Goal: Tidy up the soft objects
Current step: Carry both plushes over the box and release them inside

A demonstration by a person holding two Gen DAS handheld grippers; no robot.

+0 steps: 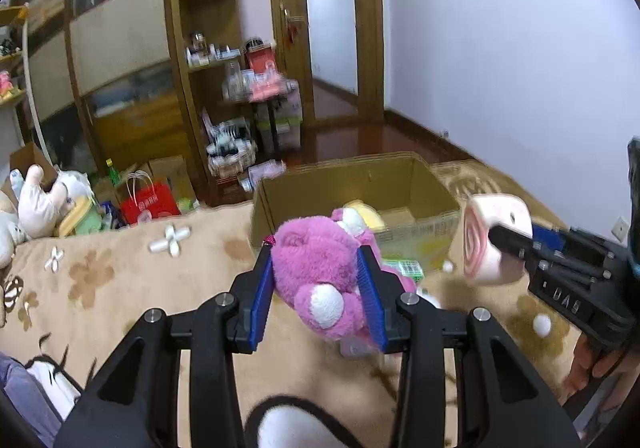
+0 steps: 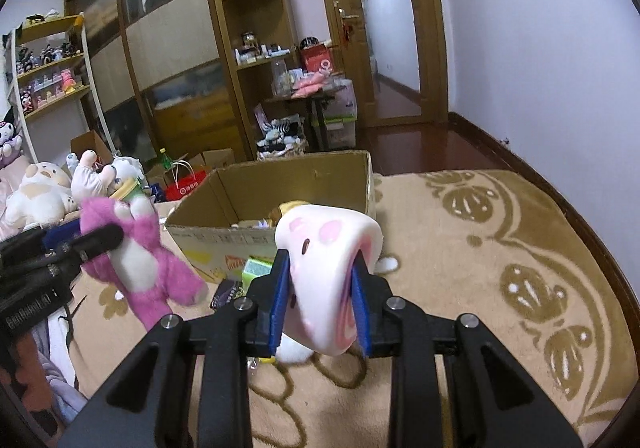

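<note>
My left gripper [image 1: 318,272] is shut on a pink plush bear [image 1: 316,268] and holds it above the beige carpet, just in front of an open cardboard box [image 1: 340,184]. My right gripper [image 2: 320,288] is shut on a white and pink roll-shaped soft toy [image 2: 328,268], lifted near the box [image 2: 296,176]. In the left wrist view the roll toy [image 1: 492,236] hangs right of the box. In the right wrist view the bear [image 2: 136,256] hangs left of the box. A yellow soft item [image 1: 366,212] lies inside the box.
Several plush toys [image 2: 44,192] are piled at the left. A red bag [image 1: 150,202], small packets [image 2: 256,268] and white balls [image 1: 542,324] lie on the carpet by the box. Wooden cabinets and shelves [image 2: 248,60] stand behind, with a doorway [image 2: 384,32] at the back right.
</note>
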